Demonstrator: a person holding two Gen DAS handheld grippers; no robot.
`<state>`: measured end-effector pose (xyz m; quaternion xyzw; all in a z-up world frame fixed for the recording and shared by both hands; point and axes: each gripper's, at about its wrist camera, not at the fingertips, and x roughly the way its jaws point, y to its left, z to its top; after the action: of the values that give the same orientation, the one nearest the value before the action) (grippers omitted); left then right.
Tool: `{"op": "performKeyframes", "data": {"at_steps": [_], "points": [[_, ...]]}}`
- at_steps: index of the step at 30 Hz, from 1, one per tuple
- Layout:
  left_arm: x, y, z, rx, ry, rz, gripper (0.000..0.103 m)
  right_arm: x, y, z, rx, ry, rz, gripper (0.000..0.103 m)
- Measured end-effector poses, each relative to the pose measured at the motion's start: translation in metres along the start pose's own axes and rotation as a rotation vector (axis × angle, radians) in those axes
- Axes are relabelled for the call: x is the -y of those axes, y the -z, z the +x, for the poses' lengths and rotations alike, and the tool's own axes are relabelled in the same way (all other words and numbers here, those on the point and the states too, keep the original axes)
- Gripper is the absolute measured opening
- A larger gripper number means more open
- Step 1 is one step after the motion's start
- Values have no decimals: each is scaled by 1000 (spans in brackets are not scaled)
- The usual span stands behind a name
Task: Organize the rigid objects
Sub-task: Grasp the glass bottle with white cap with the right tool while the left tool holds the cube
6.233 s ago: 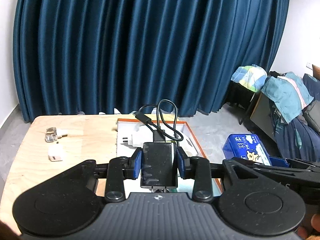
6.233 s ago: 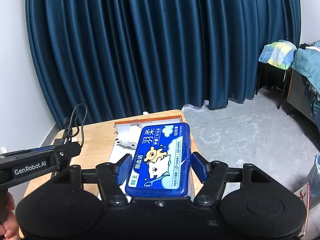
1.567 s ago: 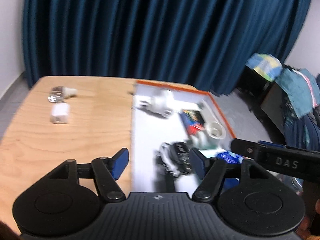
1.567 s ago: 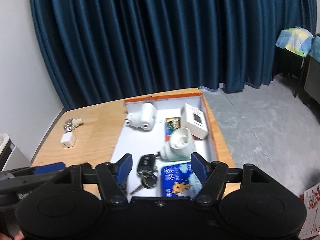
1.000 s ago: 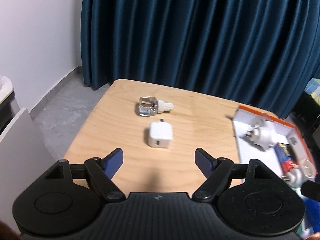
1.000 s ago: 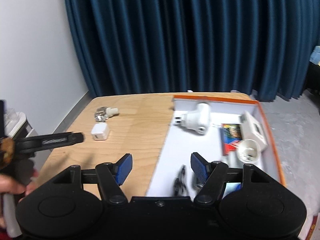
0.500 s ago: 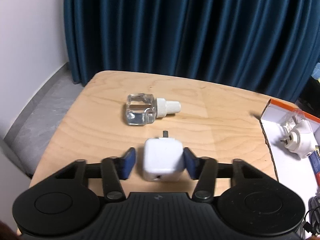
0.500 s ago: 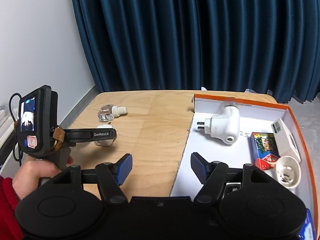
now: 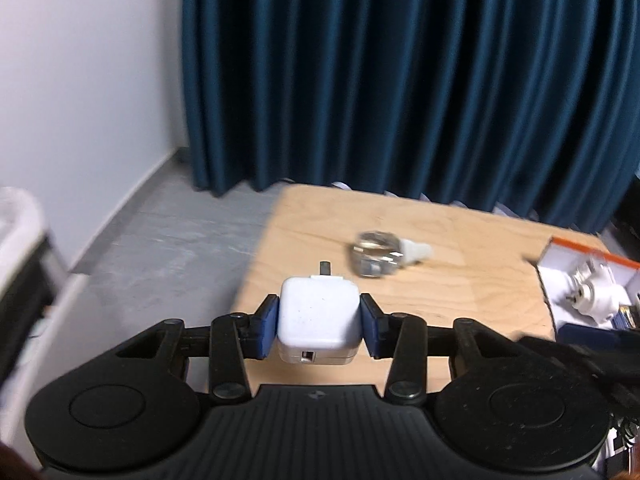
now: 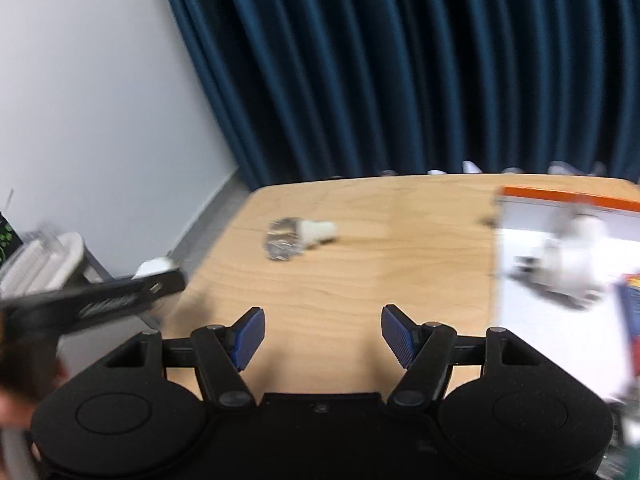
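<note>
My left gripper [image 9: 319, 329] is shut on a white cube charger [image 9: 318, 324], with both blue pads pressed on its sides and its prong pointing away. It is held over the table's left edge. A clear glass bottle with a white cap [image 9: 380, 259] lies on the wooden table [image 9: 460, 280] beyond it. In the right wrist view my right gripper [image 10: 322, 336] stands open over bare wood with nothing between its fingers. The same bottle [image 10: 294, 236] lies ahead of it to the left, and the left gripper [image 10: 160, 280] shows at the left edge with the charger [image 10: 154, 267].
An orange-rimmed white tray [image 10: 568, 196] sits at the table's right side with a white plug adapter [image 10: 572, 256] and other items in it. A dark blue curtain hangs behind. Grey floor and a white wall lie left of the table.
The left gripper, shut on the charger, has lifted it off the table and swung left over the edge. The right gripper has swung left, toward the bottle; the tray now sits at its right.
</note>
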<state>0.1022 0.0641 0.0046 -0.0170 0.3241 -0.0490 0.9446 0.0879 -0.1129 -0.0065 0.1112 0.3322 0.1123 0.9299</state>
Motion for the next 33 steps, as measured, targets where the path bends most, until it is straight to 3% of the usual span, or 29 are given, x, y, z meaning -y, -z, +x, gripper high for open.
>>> {"op": "performKeyframes", "data": {"at_steps": [3,6,10,15,23,25,26,29,33], "points": [[-20,1,-15,26,19,-47,43,-22,-17,29,-3,-97,-151,78],[-34,-2,-13,28,56,-98,43,-39,-42,55,-81,-199,-440,78],[-45,-7,-16,38,78,-132,43,-53,-70,87,-179,-219,-757,78],[-46,-11,-18,66,61,-133,43,-57,-90,126,-273,-238,-925,78],[-42,-14,-17,76,54,-119,43,-54,-100,179,-407,-314,-956,78],[-43,-14,-19,74,52,-134,43,-48,-98,185,-430,-329,-918,73],[-43,-14,-20,75,56,-142,43,-43,-98,186,-422,-346,-873,65],[-41,-13,-21,77,52,-136,43,-31,-101,184,-395,-331,-723,64],[-39,-12,-20,82,51,-127,43,-18,-92,155,-314,-260,-626,64]]}}
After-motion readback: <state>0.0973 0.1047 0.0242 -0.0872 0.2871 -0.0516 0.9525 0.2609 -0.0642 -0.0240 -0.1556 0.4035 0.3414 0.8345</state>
